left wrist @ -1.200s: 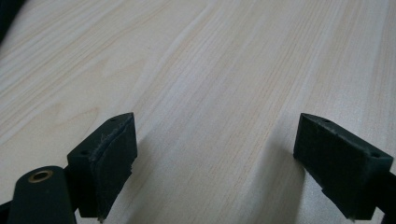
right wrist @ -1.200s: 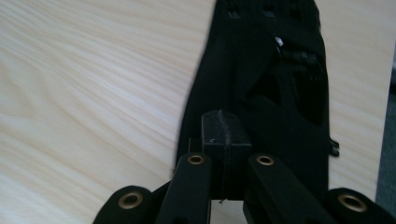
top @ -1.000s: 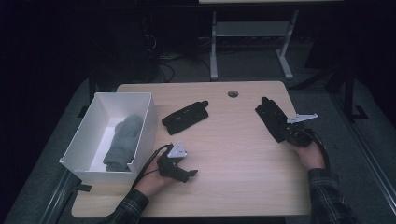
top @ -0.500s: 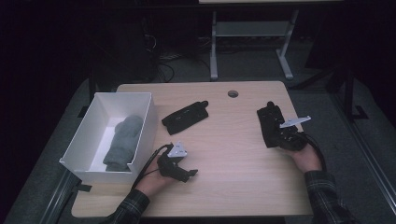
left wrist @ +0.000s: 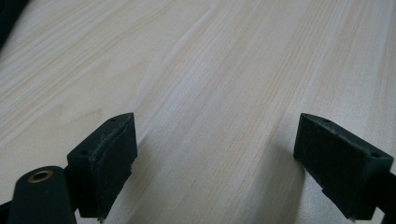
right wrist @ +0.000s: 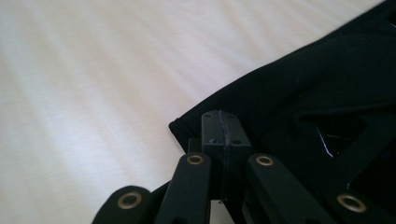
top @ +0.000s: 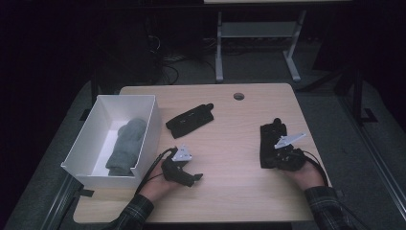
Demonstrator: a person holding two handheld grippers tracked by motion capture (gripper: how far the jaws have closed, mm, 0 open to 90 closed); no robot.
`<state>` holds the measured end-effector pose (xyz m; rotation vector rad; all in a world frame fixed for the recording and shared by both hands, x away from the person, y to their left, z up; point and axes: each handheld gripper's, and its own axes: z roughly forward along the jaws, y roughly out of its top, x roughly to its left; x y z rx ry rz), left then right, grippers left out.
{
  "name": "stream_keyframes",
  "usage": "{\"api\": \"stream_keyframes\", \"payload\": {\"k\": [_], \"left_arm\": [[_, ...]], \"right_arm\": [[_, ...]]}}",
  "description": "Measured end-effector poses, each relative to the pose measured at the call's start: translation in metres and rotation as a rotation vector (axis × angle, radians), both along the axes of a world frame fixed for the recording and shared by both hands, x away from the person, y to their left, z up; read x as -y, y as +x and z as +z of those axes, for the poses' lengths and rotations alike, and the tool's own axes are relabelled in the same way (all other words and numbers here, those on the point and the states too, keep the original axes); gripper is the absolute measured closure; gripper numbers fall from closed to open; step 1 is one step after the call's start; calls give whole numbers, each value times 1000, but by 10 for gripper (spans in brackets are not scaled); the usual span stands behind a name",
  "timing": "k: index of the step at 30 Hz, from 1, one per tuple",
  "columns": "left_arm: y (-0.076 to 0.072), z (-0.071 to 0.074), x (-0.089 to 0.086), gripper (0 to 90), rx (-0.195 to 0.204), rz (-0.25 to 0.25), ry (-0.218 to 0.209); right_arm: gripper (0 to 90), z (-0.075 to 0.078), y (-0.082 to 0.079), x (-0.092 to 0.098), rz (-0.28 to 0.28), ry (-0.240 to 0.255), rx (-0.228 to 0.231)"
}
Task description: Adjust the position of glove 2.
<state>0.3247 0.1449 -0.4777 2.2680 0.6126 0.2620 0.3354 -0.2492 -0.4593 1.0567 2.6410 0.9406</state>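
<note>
**Right claw clamped on the near black glove, box far across the table**

The right gripper (top: 276,152) has its jaws pressed together on the near edge of a black glove (top: 271,143), as the right gripper view shows (right wrist: 223,140). This glove's long axis runs away from the person. The white box (top: 148,125), holding a grey glove (top: 125,146), lies well to that glove's left, so the haul probably goes leftward. The left gripper (top: 191,178), jaws wide and empty, rests nearer the box. A second black glove (top: 190,120) lies just beside the box.
</note>
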Motion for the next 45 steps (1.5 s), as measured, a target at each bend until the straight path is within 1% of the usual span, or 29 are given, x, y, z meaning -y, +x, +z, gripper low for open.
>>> {"api": "stream_keyframes", "payload": {"k": [2, 3, 5, 6, 7, 8, 9, 12, 15, 16, 17, 18, 19, 20, 22, 23, 24, 26, 28, 30, 32, 34, 37, 40, 43, 45], "left_arm": [[-1, 0, 0, 127, -10, 8, -6], [-1, 0, 0, 127, -10, 8, -6], [-1, 0, 0, 127, -9, 7, -5], [-1, 0, 0, 127, -7, 6, -4], [0, 0, 0, 127, -3, 3, 0], [0, 0, 0, 127, 0, 1, 2], [0, 0, 0, 127, -6, 6, -1], [0, 0, 1, 127, -6, 8, -1], [0, 0, 1, 127, -6, 10, 0], [0, 0, 1, 127, -6, 10, 0], [0, 0, 1, 127, -7, 11, 0], [0, 0, 1, 127, -7, 11, 0], [0, 0, 1, 127, -7, 11, 0], [0, 0, 1, 127, -6, 11, 0], [0, 0, 1, 127, -6, 11, 0], [0, 0, 1, 127, -7, 11, 0], [0, 0, 1, 127, -6, 11, 0], [0, 0, 1, 127, -7, 11, 0], [0, 0, 1, 127, -6, 10, 0], [0, 0, 1, 127, -6, 10, 0], [0, 0, 1, 127, -5, 10, -1], [0, 0, 1, 126, -5, 11, -1], [0, 0, 1, 126, -4, 11, -1], [0, 0, 1, 126, -4, 10, -1], [0, 0, 1, 126, -4, 10, 0], [0, 0, 1, 126, -5, 11, -1]], "right_arm": [[900, 1, -8, -5, 23, 1, 3], [900, 3, -11, -6, 31, 3, 15], [900, 8, -12, -5, 27, 15, 40], [900, 13, -11, -1, 6, 39, 53], [900, 15, -9, 2, -8, 44, 64], [900, 18, -6, 8, -34, 46, 76], [900, 18, -3, 11, -53, 47, 81], [900, 18, 13, 23, -108, 31, 99], [900, 17, 27, 29, -154, 3, 117], [900, 16, 30, 31, -166, 1, 123], [900, 14, 34, 33, -187, -1, 118], [900, 13, 37, 34, -195, -8, 122], [900, 10, 40, 35, -201, -20, 117], [900, 8, 42, 35, -207, -23, 108], [900, 1, 45, 35, -202, -53, 80], [900, -3, 45, 36, -199, -52, 83], [900, -2, 44, 36, -200, -41, 63], [900, -2, 43, 35, -186, -44, 69], [900, -2, 40, 30, -160, -32, 57], [900, -2, 37, 23, -126, -35, 58], [900, -2, 34, 17, -100, -26, 52], [900, -2, 29, 9, -62, -10, 49], [900, -2, 21, -1, -8, -21, 53], [900, -1, 11, -13, 60, -26, 54], [900, 0, 1, -26, 131, -24, 44], [900, 0, -5, -33, 163, -19, 29]]}}
